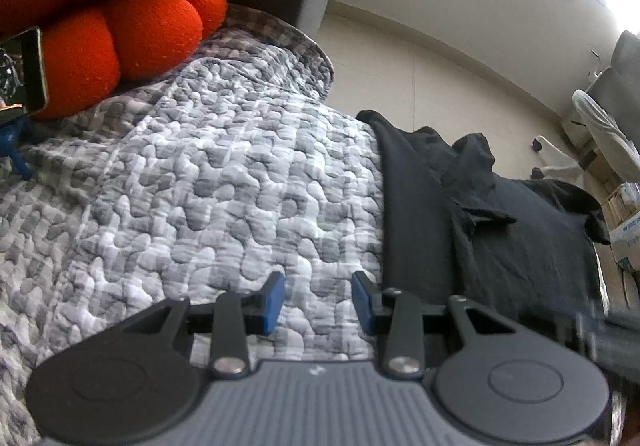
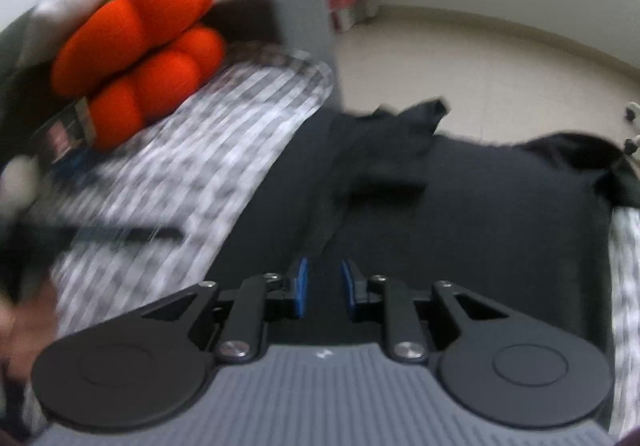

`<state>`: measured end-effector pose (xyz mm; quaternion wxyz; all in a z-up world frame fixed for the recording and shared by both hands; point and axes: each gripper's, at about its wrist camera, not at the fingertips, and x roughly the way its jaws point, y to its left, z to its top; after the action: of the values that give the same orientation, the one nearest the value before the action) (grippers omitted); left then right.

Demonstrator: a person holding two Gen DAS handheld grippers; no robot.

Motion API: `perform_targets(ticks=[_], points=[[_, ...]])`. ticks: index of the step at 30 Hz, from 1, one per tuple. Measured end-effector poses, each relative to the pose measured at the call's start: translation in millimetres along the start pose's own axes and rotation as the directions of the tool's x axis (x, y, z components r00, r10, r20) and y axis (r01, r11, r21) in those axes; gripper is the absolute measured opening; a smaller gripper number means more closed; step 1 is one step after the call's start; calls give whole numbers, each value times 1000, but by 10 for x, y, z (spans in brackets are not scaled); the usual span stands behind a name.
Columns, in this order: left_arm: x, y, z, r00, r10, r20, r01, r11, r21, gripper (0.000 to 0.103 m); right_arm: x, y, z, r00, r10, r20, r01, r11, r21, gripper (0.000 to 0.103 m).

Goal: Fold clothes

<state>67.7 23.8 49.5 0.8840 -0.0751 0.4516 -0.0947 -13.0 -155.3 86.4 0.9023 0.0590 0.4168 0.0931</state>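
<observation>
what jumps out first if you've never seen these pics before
The bright orange cushion, made of fat rounded lobes, sits at the far left of the bed and draws the eye at once. Next comes the dark shirt spread on the grey-and-white quilt along the bed's right side. Both tools are empty with a gap between their blue pads: the left tool over the quilt, the right tool over the shirt.

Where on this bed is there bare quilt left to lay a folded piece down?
The grey checked quilt is bare in a broad patch between the orange cushion and the dark garment, right ahead of the left gripper. It is crowded by the cushion, where a phone stands, and the garment covers the other side.
</observation>
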Motion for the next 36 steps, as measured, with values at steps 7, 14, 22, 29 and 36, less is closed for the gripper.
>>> perform_targets(ticks=[7, 14, 22, 29, 36], points=[[-63, -28, 3, 1000, 0, 19, 0, 1000, 10, 38, -303, 380, -676, 991, 104, -83, -108, 993, -38, 23], [-72, -196, -94, 1000, -5, 19, 3, 997, 80, 38, -396, 793, -1297, 974, 160, -161, -179, 977, -114, 25], [-56, -293, -151, 1000, -10, 12, 9, 993, 117, 38, -714, 998, -1722, 967, 175, -186, -202, 970, -137, 25], [-44, -364, -190, 1000, -14, 7, 13, 990, 144, 38, -945, 1152, -1942, 957, 155, -244, -208, 956, -208, 25], [-81, -459, -230, 999, -40, 17, 36, 985, 169, 38, -1017, 996, -1964, 949, 165, -267, -216, 961, -175, 23]])
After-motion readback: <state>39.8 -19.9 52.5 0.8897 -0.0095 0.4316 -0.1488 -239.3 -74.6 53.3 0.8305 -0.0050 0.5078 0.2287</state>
